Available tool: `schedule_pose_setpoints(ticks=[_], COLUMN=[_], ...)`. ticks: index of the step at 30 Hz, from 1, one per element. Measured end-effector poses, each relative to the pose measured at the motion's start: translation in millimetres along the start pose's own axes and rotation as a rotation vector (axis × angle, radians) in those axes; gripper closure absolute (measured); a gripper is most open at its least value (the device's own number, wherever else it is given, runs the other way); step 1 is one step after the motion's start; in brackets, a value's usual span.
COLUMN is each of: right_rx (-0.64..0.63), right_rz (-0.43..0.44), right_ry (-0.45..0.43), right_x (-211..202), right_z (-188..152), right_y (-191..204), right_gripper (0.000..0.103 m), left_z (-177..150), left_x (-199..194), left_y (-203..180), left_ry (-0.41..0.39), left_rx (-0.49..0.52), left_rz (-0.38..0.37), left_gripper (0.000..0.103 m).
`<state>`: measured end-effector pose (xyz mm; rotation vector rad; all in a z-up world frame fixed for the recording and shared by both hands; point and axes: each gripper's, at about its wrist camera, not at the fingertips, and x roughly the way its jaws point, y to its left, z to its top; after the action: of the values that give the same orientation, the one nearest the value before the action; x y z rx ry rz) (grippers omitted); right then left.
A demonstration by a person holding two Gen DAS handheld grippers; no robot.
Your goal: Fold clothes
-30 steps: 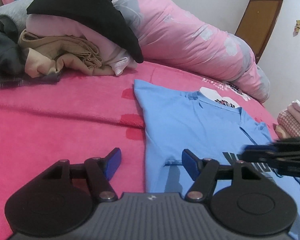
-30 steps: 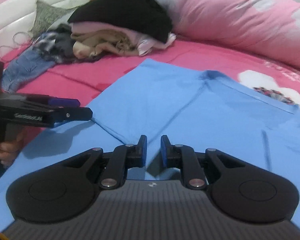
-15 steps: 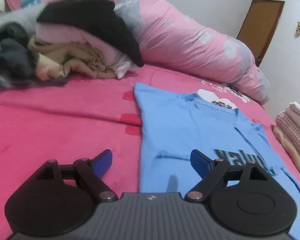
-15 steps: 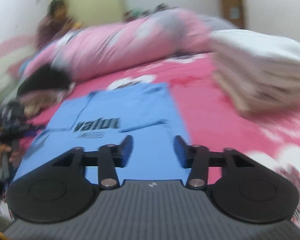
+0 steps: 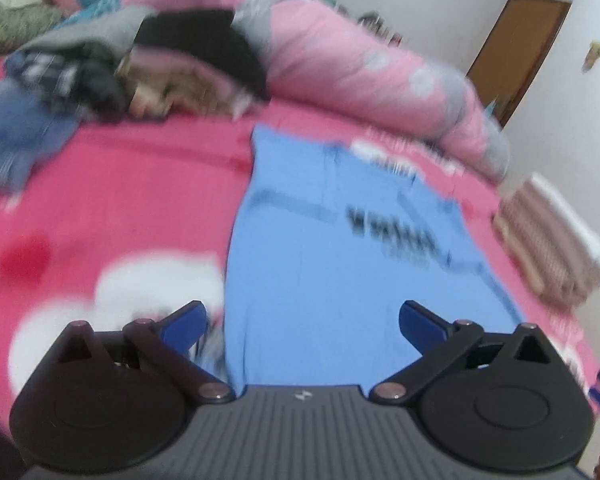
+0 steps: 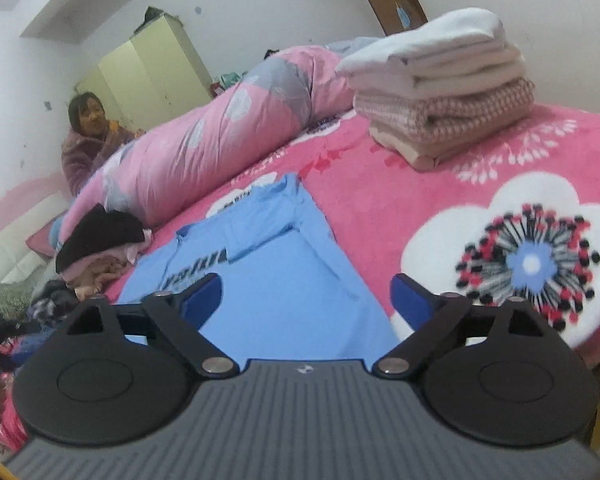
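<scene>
I am holding the left gripper [image 5: 300,320] with its blue fingers spread wide, gripping nothing, over the near end of the blue shirt [image 5: 340,280]. The shirt is lying flat on the pink bedspread [image 5: 120,200], its sides folded in and its dark lettering facing up; this view is blurred, so I cannot read the print. I am keeping the right gripper [image 6: 306,294] wide too, with nothing between its fingers, over the shirt's near right edge, where blue cloth is meeting the bedspread's white flower. A stack of folded clothes [image 6: 440,88] is sitting on the bed well apart from the shirt, to its right. A loose heap of unfolded clothes [image 5: 140,72] is lying at the far left, against the long pink quilt roll [image 6: 220,132] running behind the shirt. A person [image 6: 88,136] is sitting beyond the quilt, near a pale green wardrobe [image 6: 152,68].
</scene>
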<state>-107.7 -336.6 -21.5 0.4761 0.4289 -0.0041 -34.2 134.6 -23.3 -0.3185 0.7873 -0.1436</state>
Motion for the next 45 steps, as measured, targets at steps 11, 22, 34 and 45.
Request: schedule_pose_setpoints(ticks=[11,22,34,45], right_rx=[-0.145,-0.093,-0.156,-0.318], right_rz=[0.029,-0.003,-0.24,-0.088], right_ry=[-0.032,-0.02,-0.1,-0.166], right_x=[-16,-12,-18,-8], right_z=[-16,-18,-16,-20], right_y=[25,16,18,41], right_gripper=[0.001,0.001,0.001,0.001], left_z=[-113,-113,-113,-122], left_x=[-3,-56,-40,-39], left_y=[-25,38,9,12], left_ry=[0.03,-0.035,-0.022,-0.047], left_rx=[0.269,0.031,0.023,0.075], left_rz=[0.261,0.208,-0.111,-0.025], left_gripper=[0.005,0.026,0.0,0.0])
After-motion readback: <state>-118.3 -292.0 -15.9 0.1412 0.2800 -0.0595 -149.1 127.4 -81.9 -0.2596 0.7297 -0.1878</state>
